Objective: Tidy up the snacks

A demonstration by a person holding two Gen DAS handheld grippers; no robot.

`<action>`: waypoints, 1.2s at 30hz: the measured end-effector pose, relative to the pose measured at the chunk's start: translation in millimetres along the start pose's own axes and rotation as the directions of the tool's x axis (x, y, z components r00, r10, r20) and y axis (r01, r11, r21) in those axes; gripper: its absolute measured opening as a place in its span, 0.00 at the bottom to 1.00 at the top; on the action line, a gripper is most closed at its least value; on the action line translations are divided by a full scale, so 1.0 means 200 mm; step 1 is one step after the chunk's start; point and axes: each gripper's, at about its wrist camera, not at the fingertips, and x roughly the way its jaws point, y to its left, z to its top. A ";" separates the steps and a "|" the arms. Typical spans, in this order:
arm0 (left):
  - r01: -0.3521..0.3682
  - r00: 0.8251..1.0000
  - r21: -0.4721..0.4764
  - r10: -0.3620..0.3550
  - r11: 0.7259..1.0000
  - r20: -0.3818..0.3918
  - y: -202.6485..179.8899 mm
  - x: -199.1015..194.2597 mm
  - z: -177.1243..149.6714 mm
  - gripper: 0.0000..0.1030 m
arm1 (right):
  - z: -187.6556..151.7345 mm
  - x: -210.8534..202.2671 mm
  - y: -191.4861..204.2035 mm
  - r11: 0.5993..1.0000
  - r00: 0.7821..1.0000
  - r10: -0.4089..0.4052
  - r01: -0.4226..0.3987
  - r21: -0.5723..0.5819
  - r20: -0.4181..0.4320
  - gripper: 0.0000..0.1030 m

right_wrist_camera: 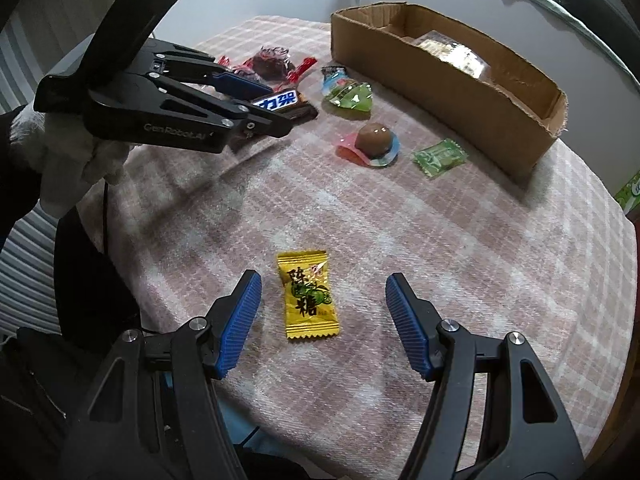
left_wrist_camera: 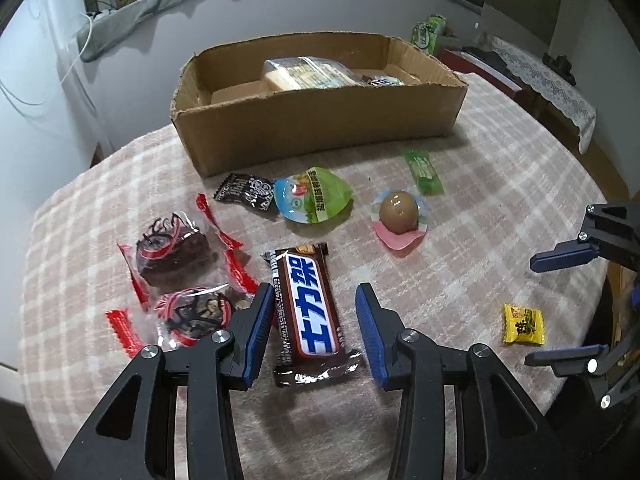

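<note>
A brown chocolate bar (left_wrist_camera: 310,312) with a blue and white label lies on the checked cloth between the fingers of my left gripper (left_wrist_camera: 314,320). The jaws are open, with a gap on each side of the bar. In the right wrist view the left gripper (right_wrist_camera: 280,109) hovers over the same bar (right_wrist_camera: 282,101). My right gripper (right_wrist_camera: 324,316) is open and straddles a yellow wrapped candy (right_wrist_camera: 308,296) without touching it. The left wrist view shows that candy (left_wrist_camera: 523,324) beside the right gripper (left_wrist_camera: 560,308). An open cardboard box (left_wrist_camera: 320,128) at the back holds a clear cracker pack (left_wrist_camera: 304,74).
Two red-wrapped brown cakes (left_wrist_camera: 172,248) (left_wrist_camera: 192,314) lie left of the bar. A black candy (left_wrist_camera: 244,192), a green-lidded jelly cup (left_wrist_camera: 312,196), a packed brown egg (left_wrist_camera: 398,212) and a green candy (left_wrist_camera: 423,172) lie in front of the box. A gloved hand (right_wrist_camera: 68,168) holds the left gripper.
</note>
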 end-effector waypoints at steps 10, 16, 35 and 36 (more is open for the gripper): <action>0.010 1.000 -0.021 -0.010 1.000 -0.009 0.02 0.05 0.01 0.27 | 0.00 0.06 0.04 0.999 0.999 -0.018 0.016 -0.052 -0.039 0.45; -0.010 1.000 -0.011 0.010 1.000 0.006 0.00 0.05 0.01 0.26 | 0.00 0.04 0.04 0.999 0.999 -0.029 0.027 -0.045 -0.041 0.25; 0.059 0.996 -0.045 -0.056 0.997 0.063 -0.05 -0.10 -0.04 0.26 | -0.01 -0.08 -0.07 0.999 0.999 -0.046 0.045 0.030 0.017 0.25; 0.060 0.996 -0.048 -0.056 0.997 0.073 -0.04 -0.11 -0.03 0.26 | 0.00 -0.10 -0.08 0.998 0.998 -0.049 0.049 0.033 0.026 0.25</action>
